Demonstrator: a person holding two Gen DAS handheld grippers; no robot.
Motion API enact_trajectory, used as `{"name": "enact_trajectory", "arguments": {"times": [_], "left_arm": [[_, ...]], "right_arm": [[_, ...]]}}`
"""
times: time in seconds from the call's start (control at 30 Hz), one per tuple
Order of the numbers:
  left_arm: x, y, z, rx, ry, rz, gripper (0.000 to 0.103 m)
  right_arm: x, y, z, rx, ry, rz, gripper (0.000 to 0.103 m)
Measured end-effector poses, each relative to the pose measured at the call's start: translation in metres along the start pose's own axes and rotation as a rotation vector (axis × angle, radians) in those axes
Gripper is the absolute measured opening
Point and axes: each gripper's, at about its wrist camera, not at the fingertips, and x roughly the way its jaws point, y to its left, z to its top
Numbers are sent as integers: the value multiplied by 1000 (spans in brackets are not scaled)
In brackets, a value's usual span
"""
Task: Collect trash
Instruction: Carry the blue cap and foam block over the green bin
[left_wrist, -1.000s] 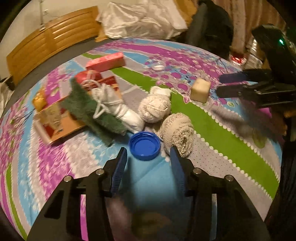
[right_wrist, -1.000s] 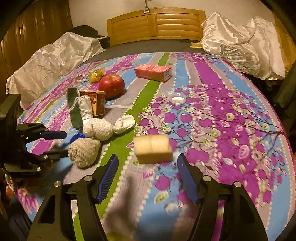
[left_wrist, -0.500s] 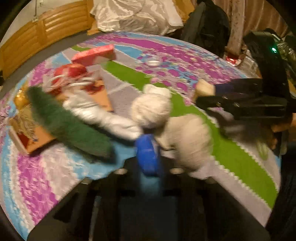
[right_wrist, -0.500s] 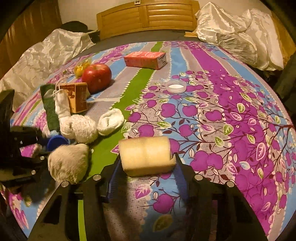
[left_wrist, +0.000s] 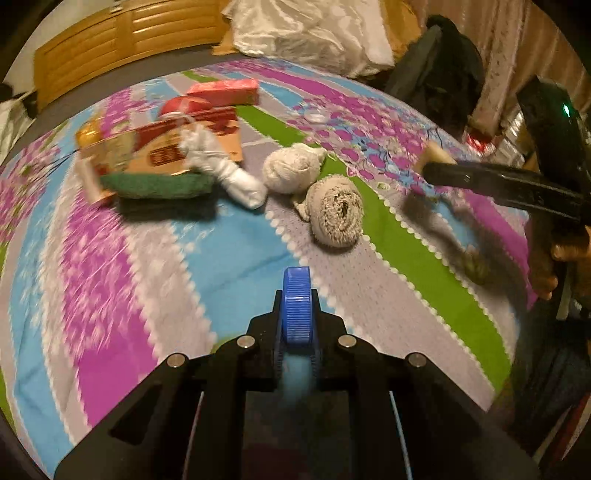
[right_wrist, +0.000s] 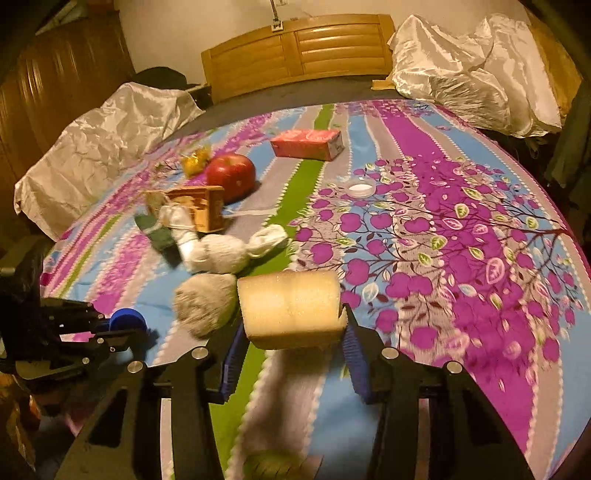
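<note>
Left black plastic two-finger gripper (left_wrist: 297, 314) and right black plastic two-finger gripper (right_wrist: 291, 345): angular linkage arms, silver round pivot screws, blue ribbed finger pads (right_wrist: 232, 356); green indicator light seen far right.

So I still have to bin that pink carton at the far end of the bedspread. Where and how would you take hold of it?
The pink carton lies flat on its broad face, alone on the bedspread, its long side facing the camera. I would probably bring a claw down from above and pinch across its narrow width near the middle, since both long faces look unobstructed; the apple sits well clear of it.
</note>
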Motion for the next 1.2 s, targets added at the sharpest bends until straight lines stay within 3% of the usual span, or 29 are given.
{"name": "enact_trajectory", "arguments": {"times": [0.37,0.53,0.67,0.97,1.2], "left_arm": [[-60,-18,9,-134,-73,241,10],[-79,-37,35,-177,-115,293,10],[-89,-66,60,-129,-163,330,10],[-93,-150,118,0,-245,285,10],[-74,-247,153,145,-270,187,10]], "right_arm": [[-91,18,-20,30,-54,17,49],[-132,22,-20,40,-94,-2,49],[-168,20,-16,22,-151,-41,49],[-262,-22,-18,50,-261,-200,49],[-337,-95,-40,176,-307,-372,49]]}}
